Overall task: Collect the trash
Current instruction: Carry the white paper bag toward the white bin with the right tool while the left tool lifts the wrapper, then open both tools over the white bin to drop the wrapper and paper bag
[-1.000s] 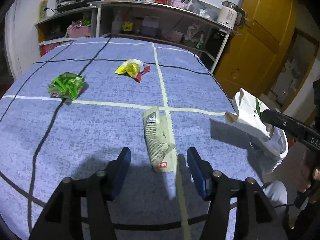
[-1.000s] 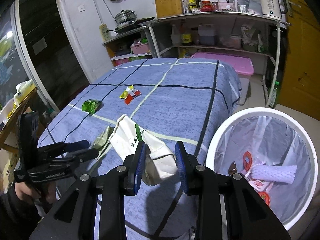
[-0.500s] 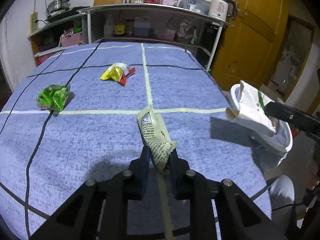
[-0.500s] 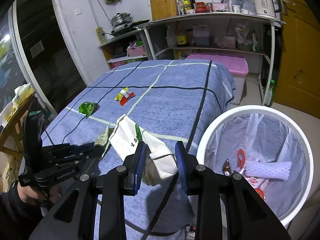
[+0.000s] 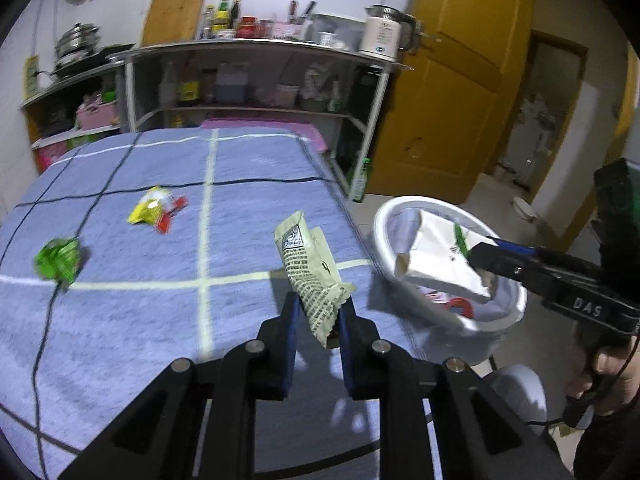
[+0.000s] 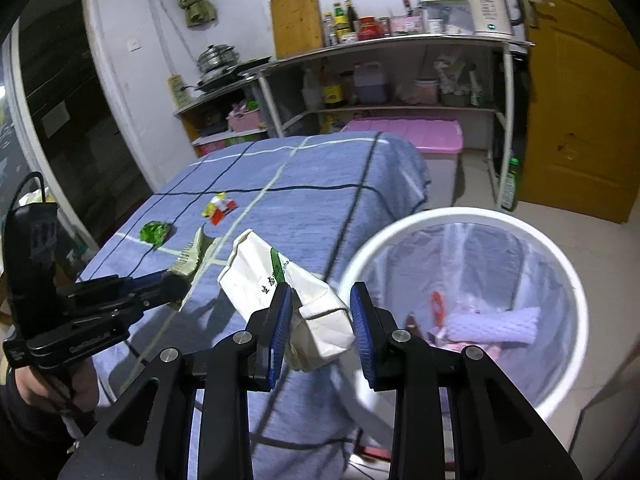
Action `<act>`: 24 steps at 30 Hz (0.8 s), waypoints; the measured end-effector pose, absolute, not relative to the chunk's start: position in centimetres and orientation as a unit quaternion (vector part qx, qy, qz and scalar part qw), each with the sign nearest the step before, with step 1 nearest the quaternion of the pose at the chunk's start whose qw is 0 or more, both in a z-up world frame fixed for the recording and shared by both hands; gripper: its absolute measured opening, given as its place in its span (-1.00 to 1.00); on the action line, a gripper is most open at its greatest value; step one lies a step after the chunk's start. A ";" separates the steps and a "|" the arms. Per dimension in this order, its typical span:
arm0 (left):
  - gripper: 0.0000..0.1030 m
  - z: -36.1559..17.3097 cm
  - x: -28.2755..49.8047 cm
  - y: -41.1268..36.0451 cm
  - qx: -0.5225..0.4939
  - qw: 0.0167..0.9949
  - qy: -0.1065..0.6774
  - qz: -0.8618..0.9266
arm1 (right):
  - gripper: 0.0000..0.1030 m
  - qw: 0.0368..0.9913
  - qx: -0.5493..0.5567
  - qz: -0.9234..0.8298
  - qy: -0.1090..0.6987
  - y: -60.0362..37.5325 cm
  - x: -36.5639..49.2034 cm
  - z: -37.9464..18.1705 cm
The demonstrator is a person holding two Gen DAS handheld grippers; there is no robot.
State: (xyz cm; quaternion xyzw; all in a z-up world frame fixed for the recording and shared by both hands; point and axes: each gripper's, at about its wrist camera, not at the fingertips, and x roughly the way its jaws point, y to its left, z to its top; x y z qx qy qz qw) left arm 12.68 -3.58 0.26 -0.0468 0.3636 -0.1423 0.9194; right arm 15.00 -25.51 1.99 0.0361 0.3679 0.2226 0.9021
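Observation:
My left gripper (image 5: 318,312) is shut on a pale green printed wrapper (image 5: 310,268) and holds it up above the blue table (image 5: 160,320); the wrapper also shows in the right wrist view (image 6: 191,256). My right gripper (image 6: 320,308) holds a white paper bag (image 6: 280,284) between its jaws, which stand a little apart, beside the white bin (image 6: 576,280). In the left wrist view the bag (image 5: 440,262) hangs over the bin (image 5: 400,276). A green wrapper (image 5: 58,260) and a yellow-red wrapper (image 5: 156,210) lie on the table.
The lined bin holds several pieces of trash, among them a lilac roll (image 6: 492,324). Metal shelves (image 5: 256,76) with bottles and a kettle (image 5: 384,36) stand behind the table. A pink box (image 6: 404,138) sits on the floor and a yellow door (image 5: 452,80) is at the right.
My left gripper closed on the pale green wrapper and lifted it off the table toward the bin. My right gripper carried the white bag toward the bin and its jaws widened slightly.

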 end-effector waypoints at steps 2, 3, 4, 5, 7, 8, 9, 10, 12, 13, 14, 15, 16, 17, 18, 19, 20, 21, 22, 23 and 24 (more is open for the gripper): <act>-0.62 0.5 13.1 -4.8 -0.043 0.917 0.363 -0.158 | -0.39 0.906 0.042 0.209 0.367 -26.8 14.9 2.1; -0.62 0.5 13.4 -5.4 -0.041 0.916 0.363 -0.165 | -0.39 0.907 0.044 0.203 0.367 -27.4 14.8 2.1; -0.62 0.6 13.6 -6.0 -0.040 0.915 0.363 -0.173 | -0.39 0.909 0.049 0.193 0.367 -28.2 14.7 2.0; -0.62 0.6 13.8 -6.6 -0.038 0.913 0.364 -0.180 | -0.39 0.910 0.051 0.187 0.367 -28.7 14.6 2.0; -0.62 0.7 14.3 -7.7 -0.036 0.910 0.366 -0.192 | -0.39 0.912 0.058 0.172 0.368 -30.1 14.5 1.9; -0.62 0.6 14.4 -8.3 -0.034 0.909 0.367 -0.197 | -0.39 0.913 0.061 0.166 0.368 -30.6 14.5 1.9; -0.62 0.6 14.7 -8.9 -0.033 0.907 0.368 -0.204 | -0.39 0.913 0.063 0.161 0.368 -31.0 14.5 1.9; -0.62 0.6 14.9 -9.3 -0.032 0.905 0.369 -0.208 | -0.39 0.914 0.067 0.154 0.369 -31.7 14.4 1.8; -0.62 0.5 15.2 -10.2 -0.029 0.902 0.372 -0.217 | -0.39 0.915 0.072 0.145 0.370 -32.7 14.3 1.6; -0.62 0.4 15.3 -10.6 -0.027 0.901 0.373 -0.221 | -0.39 0.915 0.074 0.141 0.371 -33.0 14.3 1.5; -0.62 0.4 15.5 -11.1 -0.025 0.899 0.374 -0.225 | -0.39 0.915 0.075 0.139 0.372 -33.3 14.3 1.4; -0.62 0.4 15.5 -11.5 -0.024 0.898 0.375 -0.229 | -0.39 0.914 0.076 0.137 0.373 -33.5 14.3 1.4; -0.62 0.4 15.6 -11.9 -0.023 0.897 0.375 -0.232 | -0.39 0.914 0.077 0.135 0.375 -33.8 14.4 1.2; -0.62 0.3 15.7 -12.3 -0.021 0.896 0.376 -0.235 | -0.39 0.914 0.078 0.133 0.376 -34.0 14.4 1.1; -0.62 0.3 15.8 -12.6 -0.021 0.895 0.377 -0.238 | -0.39 0.913 0.079 0.132 0.378 -34.2 14.5 1.0; -0.62 0.2 15.9 -12.9 -0.020 0.894 0.379 -0.240 | -0.39 0.912 0.079 0.130 0.380 -34.4 14.7 0.9; -0.62 0.1 16.0 -13.2 -0.019 0.892 0.380 -0.243 | -0.39 0.912 0.080 0.129 0.382 -34.5 14.7 0.8; -0.62 0.0 16.0 -13.4 -0.018 0.891 0.382 -0.245 | -0.39 0.911 0.080 0.128 0.383 -34.6 14.8 0.7; -0.62 -0.1 16.0 -13.7 -0.018 0.890 0.384 -0.247 | -0.39 0.911 0.081 0.126 0.385 -34.8 14.9 0.5; -0.62 -0.3 16.2 -14.0 -0.017 0.888 0.386 -0.249 | -0.39 0.910 0.081 0.124 0.388 -34.9 15.0 0.2; -0.62 -0.4 16.4 -14.1 -0.016 0.887 0.388 -0.251 | -0.39 0.909 0.081 0.123 0.390 -35.0 15.1 0.1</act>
